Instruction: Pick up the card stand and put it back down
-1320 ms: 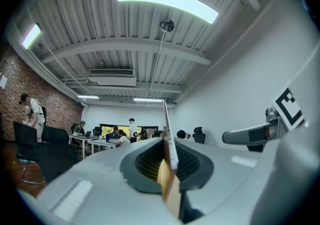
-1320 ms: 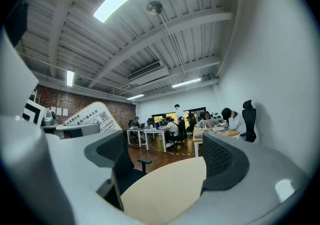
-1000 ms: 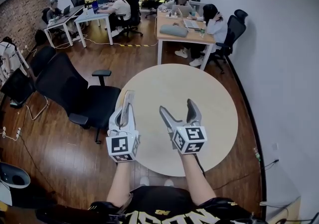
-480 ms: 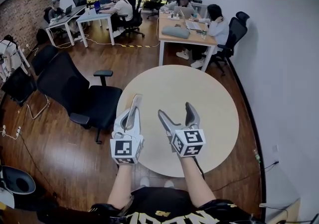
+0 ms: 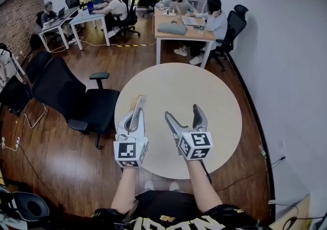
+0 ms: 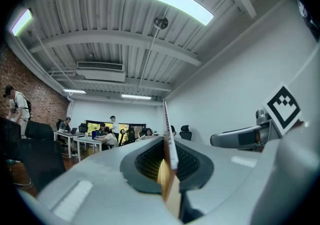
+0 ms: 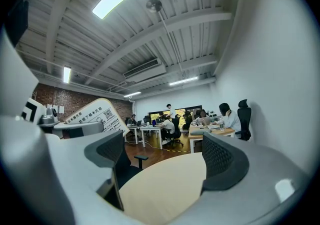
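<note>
The card stand [image 5: 136,109] is a thin white card, edge-on in the head view, and my left gripper [image 5: 138,102] is shut on it above the near left edge of the round beige table [image 5: 204,86]. The left gripper view shows the card stand [image 6: 168,136] pinched upright between the grey pads. From the right gripper view its printed face with a QR code [image 7: 94,114] tilts up at the left. My right gripper [image 5: 183,112] hovers beside it over the table, open, with nothing between its fingers [image 7: 225,161].
A black office chair [image 5: 76,96] stands close to the table's left side on the wooden floor. Desks with seated people [image 5: 179,22] fill the far end of the room. A white wall [image 5: 286,70] runs along the right.
My left gripper has drifted slightly right, toward the table, with the card stand still in it. The right gripper has stayed put.
</note>
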A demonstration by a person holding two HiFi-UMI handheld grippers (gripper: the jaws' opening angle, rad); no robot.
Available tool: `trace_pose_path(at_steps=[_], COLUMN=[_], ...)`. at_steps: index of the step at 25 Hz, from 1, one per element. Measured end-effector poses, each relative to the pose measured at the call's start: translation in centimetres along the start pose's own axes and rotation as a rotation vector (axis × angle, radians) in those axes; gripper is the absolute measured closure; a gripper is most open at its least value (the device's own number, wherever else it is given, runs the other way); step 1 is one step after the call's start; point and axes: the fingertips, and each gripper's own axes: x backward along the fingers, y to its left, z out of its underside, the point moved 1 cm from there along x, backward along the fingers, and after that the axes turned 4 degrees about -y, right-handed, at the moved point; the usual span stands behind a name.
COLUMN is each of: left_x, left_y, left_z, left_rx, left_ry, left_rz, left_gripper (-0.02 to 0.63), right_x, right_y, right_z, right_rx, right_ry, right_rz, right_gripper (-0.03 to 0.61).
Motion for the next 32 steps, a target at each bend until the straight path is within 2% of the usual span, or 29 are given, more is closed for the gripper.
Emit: trace_pose_path(at_steps=[4,12,24,28,32], left_x=[-1.5,-4.2,-7.7,-8.7,-10.0], left_y=[-1.6,-6.3,-15.9,-18.8,-20.0], left_z=[0.0,1.5,3.0,5.1,6.5], left_rx=[0.011,0.019,0.024,0.005,-0.048], left_ry=[0.002,0.014,0.08,0.118,0.162], left_rz=[0.04,0.173,0.451,0.54,0.628], left_gripper=[0.598,0.598,0.598,0.598,0.597], right_x=[0.9,3.9,11.9,14.2,16.3], right_y=[-2.1,-6.7,-14.3,-16.5,-18.6], right_z=[0.0,-0.2,-1.5,-1.2,-0.6], right_rx=[-0.004,-0.007,0.024,0.068,0.056], right_ry=[-0.004,-0.019,-0.045,-0.028,-0.024], right_rz=[0.045,0.17,0.415,0.476,0.529], right_gripper=[0.083,0.083,0.083,0.083,0.083])
